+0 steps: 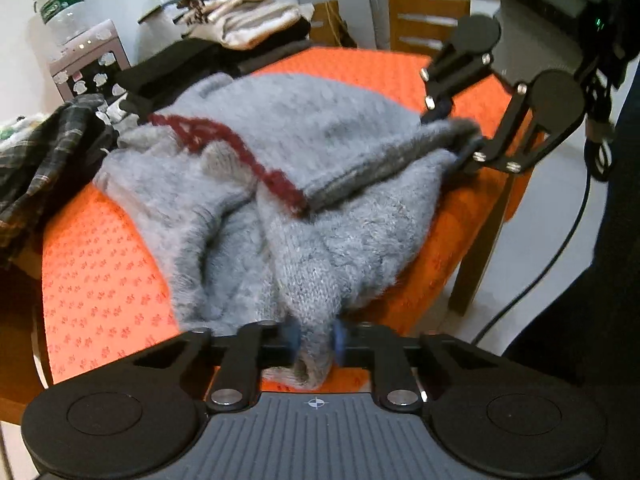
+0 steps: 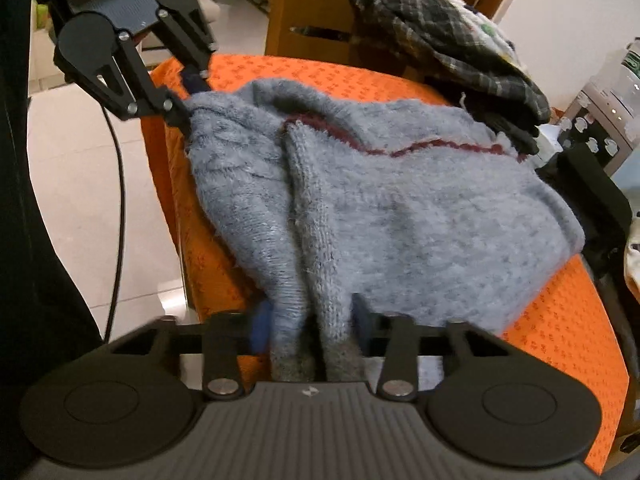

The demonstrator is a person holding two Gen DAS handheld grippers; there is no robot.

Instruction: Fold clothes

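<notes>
1. While both grippers reach in from one long edge of the table (image 1: pixel 100 280), the sweater (image 1: pixel 280 184) lies bunched on the orange cloth, filling most of the middle of the surface.
2. Its long axis runs roughly along that near edge, from one gripper to the other, and the bulk spreads toward the far edge.
3. A dark red stripe (image 2: pixel 420 148) crosses the knit, slanting across the top fold in both views.
4. The left gripper (image 1: pixel 314 342) is closed on a grey fold at the near edge; its blue pads (image 1: pixel 339 340) pinch the knit from both sides.
5. In the right wrist view the same gripper (image 2: pixel 188 94) meets the sweater's end near a corner of the table.
6. The right gripper (image 2: pixel 312 326) clamps a thicker bundle at the near edge, with ribbed, darker grey knit hanging toward the camera between the pads.
7. From the left wrist view the right gripper (image 1: pixel 460 136) holds a dark-edged flap at the sweater's other end, near the table's side edge.
8. A plaid garment (image 2: pixel 452 40) is heaped at the far corner, just beside the sweater.
9. Folded clothes (image 1: pixel 248 12) sit stacked past the far edge.
10. A water dispenser (image 1: pixel 80 60) with a bottle on top stands beyond the table.
</notes>
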